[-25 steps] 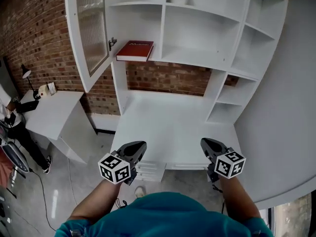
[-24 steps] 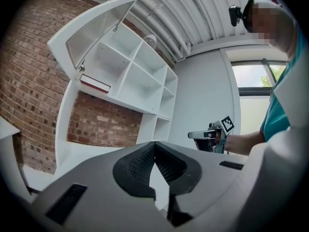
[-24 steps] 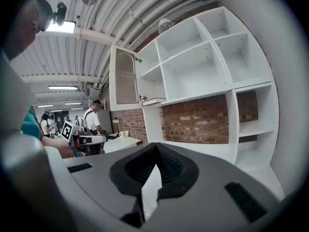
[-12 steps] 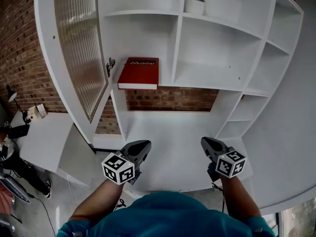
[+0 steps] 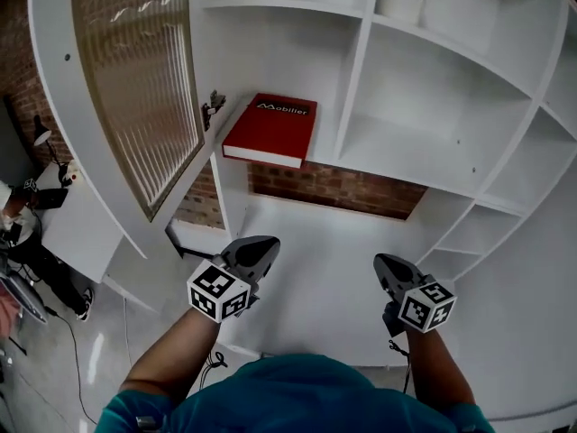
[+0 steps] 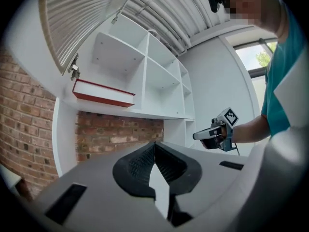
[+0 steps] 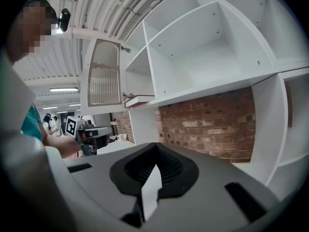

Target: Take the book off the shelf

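Note:
A red book [image 5: 271, 129] lies flat on the white shelf [image 5: 379, 156], in the left compartment beside the open cabinet door. It shows in the left gripper view as a red book [image 6: 102, 93] up and to the left, and in the right gripper view as a small red book [image 7: 138, 100] far left. My left gripper [image 5: 263, 249] is shut and empty, held well below the book over the desk. My right gripper [image 5: 385, 264] is also shut and empty, level with the left one.
An open cabinet door [image 5: 135, 88] with ribbed glass hangs out at the left of the book. A white pot [image 5: 400, 3] stands on the upper shelf. A white desk top [image 5: 325, 269] lies under the shelves, with a brick wall [image 5: 338, 188] behind. A side table [image 5: 77, 233] stands at far left.
The view has moved closer to the shelf and tilted up, so the book looks larger and nearer. Both grippers stay shut and low in front of me.

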The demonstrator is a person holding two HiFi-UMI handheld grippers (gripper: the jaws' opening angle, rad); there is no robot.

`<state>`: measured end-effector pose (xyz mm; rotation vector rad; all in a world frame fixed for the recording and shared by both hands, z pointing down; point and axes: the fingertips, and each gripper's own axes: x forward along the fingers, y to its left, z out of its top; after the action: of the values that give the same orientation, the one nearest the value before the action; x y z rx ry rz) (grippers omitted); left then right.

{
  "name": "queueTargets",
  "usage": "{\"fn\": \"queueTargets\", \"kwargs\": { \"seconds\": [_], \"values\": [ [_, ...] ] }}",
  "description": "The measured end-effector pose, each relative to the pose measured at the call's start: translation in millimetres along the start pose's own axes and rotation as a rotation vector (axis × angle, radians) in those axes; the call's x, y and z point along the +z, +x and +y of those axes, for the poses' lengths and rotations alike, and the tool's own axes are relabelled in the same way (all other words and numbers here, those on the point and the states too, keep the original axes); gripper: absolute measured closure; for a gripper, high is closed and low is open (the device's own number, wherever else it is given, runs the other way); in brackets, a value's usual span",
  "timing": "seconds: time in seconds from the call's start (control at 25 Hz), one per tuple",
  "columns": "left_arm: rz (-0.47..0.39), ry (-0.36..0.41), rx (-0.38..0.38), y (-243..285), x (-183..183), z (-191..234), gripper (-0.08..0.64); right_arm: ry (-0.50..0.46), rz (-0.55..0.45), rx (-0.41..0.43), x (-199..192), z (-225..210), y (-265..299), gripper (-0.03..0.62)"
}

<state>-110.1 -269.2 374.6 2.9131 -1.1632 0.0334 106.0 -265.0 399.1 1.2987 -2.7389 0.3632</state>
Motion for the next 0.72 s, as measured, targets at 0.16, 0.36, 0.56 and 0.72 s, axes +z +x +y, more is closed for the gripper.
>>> {"fn": "queueTargets", "kwargs": {
  "seconds": [0.16,0.36,0.56,0.72],
  "values": [
    [0.03,0.157,0.142,13,22,9,0.543,-0.015,0.012,0.087,7,-20,9,0.57],
    [0.095,0.51,0.252,30,73,18,0.524,-0.026,-0.001,0.151,16,-28,21,0.57],
    [0.222,0.821,0.311,48,108,30,0.345,-0.021,-0.016,0.183,18,-23,29,0.571],
    [0.362,1.043,0.343,65,117,53,0.282,-0.021,-0.019,0.183,21,-24,33,0.571]
  ]
}}
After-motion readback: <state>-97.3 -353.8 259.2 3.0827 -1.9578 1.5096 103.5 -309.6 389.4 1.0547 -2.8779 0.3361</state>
